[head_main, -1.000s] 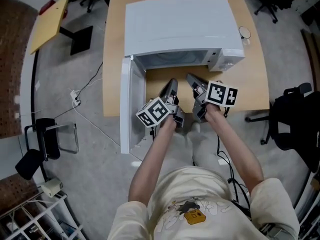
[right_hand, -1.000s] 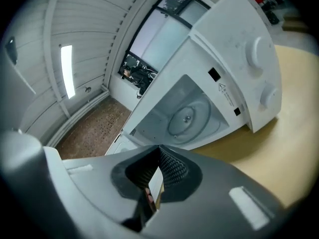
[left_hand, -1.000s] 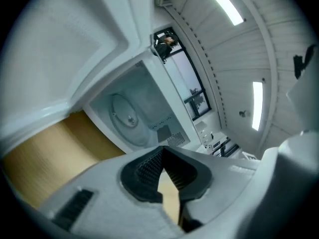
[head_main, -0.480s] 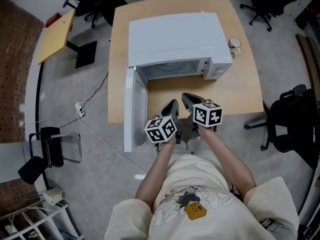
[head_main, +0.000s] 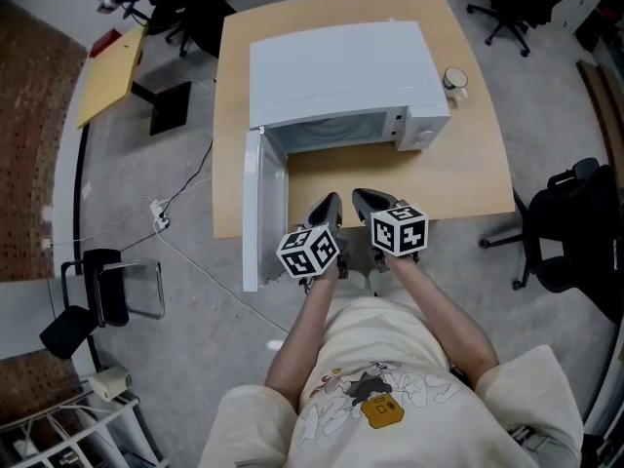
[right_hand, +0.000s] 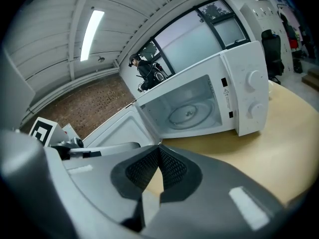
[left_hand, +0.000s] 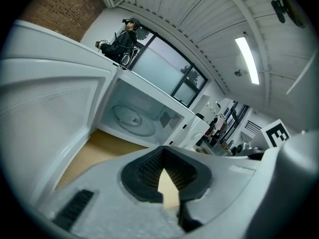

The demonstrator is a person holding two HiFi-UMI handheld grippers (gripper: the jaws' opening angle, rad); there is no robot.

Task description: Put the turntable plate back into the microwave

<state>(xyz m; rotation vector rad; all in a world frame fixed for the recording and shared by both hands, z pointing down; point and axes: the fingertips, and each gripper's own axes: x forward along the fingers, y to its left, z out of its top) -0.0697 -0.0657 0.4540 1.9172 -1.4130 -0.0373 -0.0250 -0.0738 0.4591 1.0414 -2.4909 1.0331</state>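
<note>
left gripper (head_main: 332, 201) and right gripper (head_main: 358, 196) drew back from microwave (head_main: 341, 66), both clenched empty, turntable plate (right_hand: 188, 114) seemingly inside.

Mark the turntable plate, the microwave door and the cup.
turntable plate (right_hand: 187, 114): right gripper view, its centre, inside the microwave.
microwave door (head_main: 258, 213): head view, middle of the open panel.
cup (head_main: 454, 78): head view, its open top.

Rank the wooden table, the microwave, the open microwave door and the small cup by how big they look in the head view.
1. wooden table
2. microwave
3. open microwave door, seen nearly edge-on, so it looks thin
4. small cup
</note>
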